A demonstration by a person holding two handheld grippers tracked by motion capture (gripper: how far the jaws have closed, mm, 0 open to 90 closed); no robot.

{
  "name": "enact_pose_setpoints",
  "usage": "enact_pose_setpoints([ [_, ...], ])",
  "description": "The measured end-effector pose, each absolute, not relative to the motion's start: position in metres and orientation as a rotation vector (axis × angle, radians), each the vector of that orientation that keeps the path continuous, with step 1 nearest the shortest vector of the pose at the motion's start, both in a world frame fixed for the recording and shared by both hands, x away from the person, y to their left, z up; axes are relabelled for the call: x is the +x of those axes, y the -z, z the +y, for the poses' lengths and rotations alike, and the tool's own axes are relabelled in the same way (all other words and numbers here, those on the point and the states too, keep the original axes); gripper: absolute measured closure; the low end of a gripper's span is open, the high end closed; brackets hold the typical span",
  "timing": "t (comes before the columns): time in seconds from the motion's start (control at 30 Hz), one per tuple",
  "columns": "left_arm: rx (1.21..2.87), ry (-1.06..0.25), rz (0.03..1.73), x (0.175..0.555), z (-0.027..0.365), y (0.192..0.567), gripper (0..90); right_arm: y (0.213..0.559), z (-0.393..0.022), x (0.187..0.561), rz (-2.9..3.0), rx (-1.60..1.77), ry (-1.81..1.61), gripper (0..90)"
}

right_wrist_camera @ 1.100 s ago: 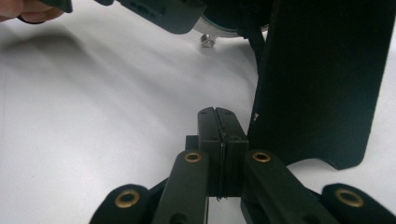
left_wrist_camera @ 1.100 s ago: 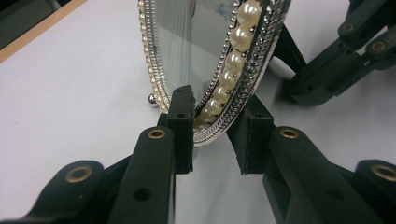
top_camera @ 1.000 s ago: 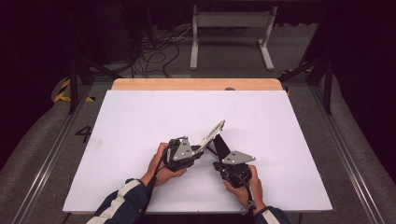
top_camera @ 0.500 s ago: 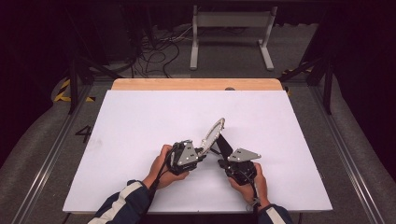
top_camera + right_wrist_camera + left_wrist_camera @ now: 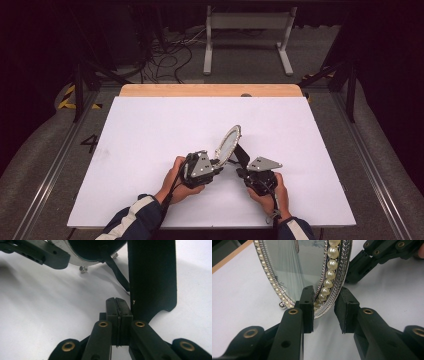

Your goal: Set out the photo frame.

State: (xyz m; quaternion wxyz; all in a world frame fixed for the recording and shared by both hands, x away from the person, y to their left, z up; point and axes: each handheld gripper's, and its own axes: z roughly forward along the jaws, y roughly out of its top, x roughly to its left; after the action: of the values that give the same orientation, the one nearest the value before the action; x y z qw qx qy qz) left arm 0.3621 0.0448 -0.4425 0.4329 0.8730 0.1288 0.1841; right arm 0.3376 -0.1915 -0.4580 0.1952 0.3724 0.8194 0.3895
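The oval frame [image 5: 228, 143] stands tilted near the middle of the white board [image 5: 150, 130], and it blocks the way between the left gripper [image 5: 218, 163] and the right gripper [image 5: 241, 166], which crowd its base from either side. Behind the frame its black stand [image 5: 152, 277] leans down to the board and closes off that side, just beside the shut right jaws. Left, right and beyond the frame the board lies bare out to its edges.
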Motion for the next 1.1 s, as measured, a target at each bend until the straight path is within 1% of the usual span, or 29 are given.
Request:
enact_pose_setpoints([
  [0.33,2.17,-0.421,0.313,0.362,0.047,0.442,71.4,0.458,-0.195,0.341,2.283,1.06,-1.087,89.6],
  [0.37,2.171,-0.42,0.311,0.363,0.047,0.442,71.5,0.458,-0.195,0.341,2.276,1.061,-1.087,88.6],
  [0.7,2.169,-0.403,0.297,0.361,0.054,0.439,71.6,0.457,-0.198,0.343,2.272,1.069,-1.085,89.3],
  [0.83,2.161,-0.409,0.291,0.357,0.062,0.434,70.5,0.457,-0.199,0.344,2.271,1.067,-1.08,89.3],
  [0.93,2.138,-0.415,0.31,0.352,0.075,0.428,66.9,0.457,-0.201,0.345,2.265,1.076,-1.08,89.1],
  [1.0,2.137,-0.418,0.313,0.35,0.079,0.427,66.2,0.457,-0.201,0.345,2.265,1.081,-1.085,88.7],
  [1.1,2.135,-0.426,0.337,0.346,0.093,0.427,62.2,0.456,-0.201,0.344,2.261,1.084,-1.092,86.5],
])
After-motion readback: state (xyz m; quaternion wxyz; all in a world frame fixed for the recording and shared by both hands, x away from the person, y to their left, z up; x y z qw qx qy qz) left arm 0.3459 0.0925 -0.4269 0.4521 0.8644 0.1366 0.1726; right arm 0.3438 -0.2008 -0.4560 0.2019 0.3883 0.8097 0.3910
